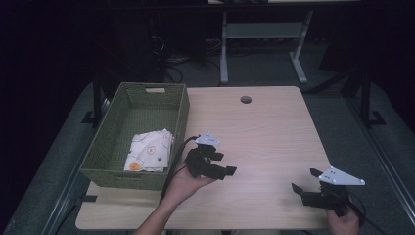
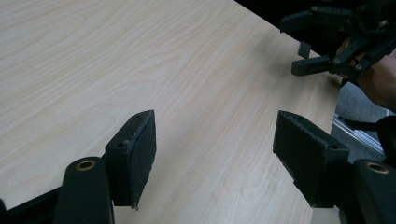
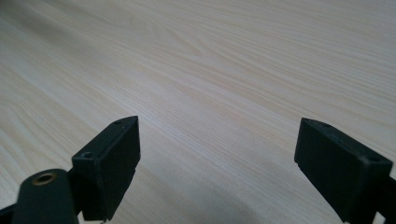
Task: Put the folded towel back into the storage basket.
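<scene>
Pale wood-grain counter (image 1: 264,127) is spreading under both grippers, with a dark room behind it. At its left edge a green woven basket (image 1: 182,105) is sitting, holding a folded white patterned cloth (image 1: 149,151). Just right of the basket, the left gripper (image 1: 222,164) is hovering in the person's left hand (image 1: 183,183), its fingers (image 2: 133,154) spread apart and gripping nothing. Well apart, near the counter's right front corner, the right gripper (image 1: 304,180) is resting low, its fingers (image 3: 112,158) likewise released and empty.
</scene>
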`<state>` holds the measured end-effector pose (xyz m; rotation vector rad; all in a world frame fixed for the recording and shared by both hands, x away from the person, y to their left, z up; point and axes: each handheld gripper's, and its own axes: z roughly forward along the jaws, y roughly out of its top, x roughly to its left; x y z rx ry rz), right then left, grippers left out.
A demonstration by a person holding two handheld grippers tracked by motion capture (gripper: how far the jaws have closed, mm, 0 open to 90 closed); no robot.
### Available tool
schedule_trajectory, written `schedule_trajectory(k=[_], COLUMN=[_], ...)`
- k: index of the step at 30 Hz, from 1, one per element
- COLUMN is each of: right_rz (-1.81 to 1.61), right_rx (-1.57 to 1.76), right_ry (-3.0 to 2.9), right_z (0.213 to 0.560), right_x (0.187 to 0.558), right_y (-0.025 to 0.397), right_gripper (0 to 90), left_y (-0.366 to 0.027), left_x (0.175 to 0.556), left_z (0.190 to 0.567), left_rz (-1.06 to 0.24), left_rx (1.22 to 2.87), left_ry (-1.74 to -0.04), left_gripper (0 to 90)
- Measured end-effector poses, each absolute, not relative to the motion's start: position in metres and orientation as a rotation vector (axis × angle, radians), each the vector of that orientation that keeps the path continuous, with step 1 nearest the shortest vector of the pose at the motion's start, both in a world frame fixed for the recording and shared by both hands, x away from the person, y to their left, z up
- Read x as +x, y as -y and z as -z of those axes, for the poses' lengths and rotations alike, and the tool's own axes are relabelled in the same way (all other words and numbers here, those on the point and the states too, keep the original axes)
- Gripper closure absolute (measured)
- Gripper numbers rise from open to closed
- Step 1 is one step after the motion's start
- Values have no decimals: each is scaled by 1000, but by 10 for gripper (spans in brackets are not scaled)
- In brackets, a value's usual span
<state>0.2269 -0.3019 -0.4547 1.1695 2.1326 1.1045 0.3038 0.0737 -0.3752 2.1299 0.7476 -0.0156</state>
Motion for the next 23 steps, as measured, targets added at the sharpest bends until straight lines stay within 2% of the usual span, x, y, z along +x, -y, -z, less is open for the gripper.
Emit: schedule_trajectory(k=[23], right_rz=[-1095], right_rx=[1168], right_ry=[-2138], right_z=[456], right_x=[223], right_y=[298], right_gripper=[139], left_y=[-76], left_x=[260], left_z=[404], left_rz=[-31], left_rx=[2099], left_ry=[-679], left_gripper=[254])
